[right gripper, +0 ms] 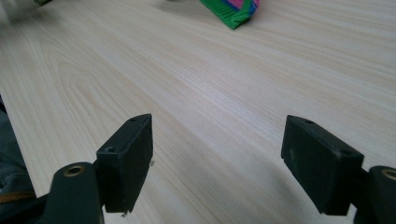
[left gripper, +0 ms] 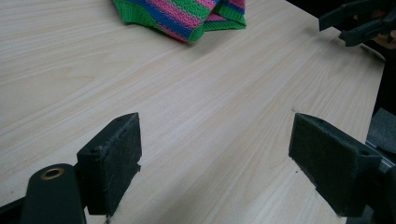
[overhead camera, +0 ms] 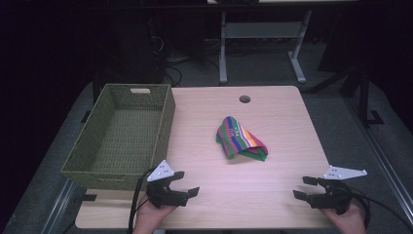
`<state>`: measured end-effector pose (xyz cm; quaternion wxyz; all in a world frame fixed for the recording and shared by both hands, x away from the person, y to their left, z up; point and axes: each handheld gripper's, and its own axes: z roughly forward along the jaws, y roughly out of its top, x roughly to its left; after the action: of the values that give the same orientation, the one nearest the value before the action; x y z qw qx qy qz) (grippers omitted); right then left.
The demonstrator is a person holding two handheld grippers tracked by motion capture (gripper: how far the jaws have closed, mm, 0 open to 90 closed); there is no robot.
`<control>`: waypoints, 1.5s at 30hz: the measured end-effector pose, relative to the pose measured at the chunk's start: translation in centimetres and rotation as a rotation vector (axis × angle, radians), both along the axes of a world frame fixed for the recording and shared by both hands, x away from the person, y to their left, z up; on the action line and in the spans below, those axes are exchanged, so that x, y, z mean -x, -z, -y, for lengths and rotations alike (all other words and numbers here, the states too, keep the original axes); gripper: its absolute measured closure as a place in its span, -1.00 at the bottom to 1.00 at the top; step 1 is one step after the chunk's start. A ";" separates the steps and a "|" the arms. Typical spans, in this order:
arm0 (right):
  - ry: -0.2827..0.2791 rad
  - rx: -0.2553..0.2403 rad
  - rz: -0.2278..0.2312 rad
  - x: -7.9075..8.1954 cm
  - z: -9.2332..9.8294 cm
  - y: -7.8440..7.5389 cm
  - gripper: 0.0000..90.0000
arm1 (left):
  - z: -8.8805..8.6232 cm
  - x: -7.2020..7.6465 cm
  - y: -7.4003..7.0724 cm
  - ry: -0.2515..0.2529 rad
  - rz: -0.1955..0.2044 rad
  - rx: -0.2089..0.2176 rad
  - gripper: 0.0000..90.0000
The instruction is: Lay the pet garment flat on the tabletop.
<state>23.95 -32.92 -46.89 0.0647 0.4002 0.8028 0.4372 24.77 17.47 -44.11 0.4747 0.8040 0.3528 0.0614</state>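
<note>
Presently: striped knit cloth centre frame, woven basket left on bench; both tongs, left and right, spread empty at bottom, seemingly poised to reach.

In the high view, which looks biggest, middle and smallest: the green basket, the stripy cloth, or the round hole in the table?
1. Green woven rectangular basket, by far the largest.
2. Crumpled multicoloured striped knitted cloth.
3. Small round hole in the wooden tabletop, smallest.

Dim room, light pooling on the pale wood surface, a round cable hole at twelve o'clock. Grey floor beyond, white legs of another desk behind, dark cables tangled at eleven o'clock.
</note>
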 end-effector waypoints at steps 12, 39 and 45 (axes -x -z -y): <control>0.021 0.007 -0.021 -0.3 0.3 0.0 -0.46 | 0.2 0.3 0.0 0.018 0.005 -0.012 -0.63; -0.134 0.034 0.005 -5.5 -4.7 -5.4 -0.51 | 0.0 0.1 0.0 0.013 0.014 -0.010 -0.63; -0.158 0.042 -0.003 -7.1 -5.8 -6.4 -0.50 | -0.1 0.0 -0.1 0.001 0.014 0.001 -0.63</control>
<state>31.04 -27.08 -40.48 0.0374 0.3348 0.8409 0.4234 24.77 17.56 -44.02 0.4775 0.8036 0.3488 0.0667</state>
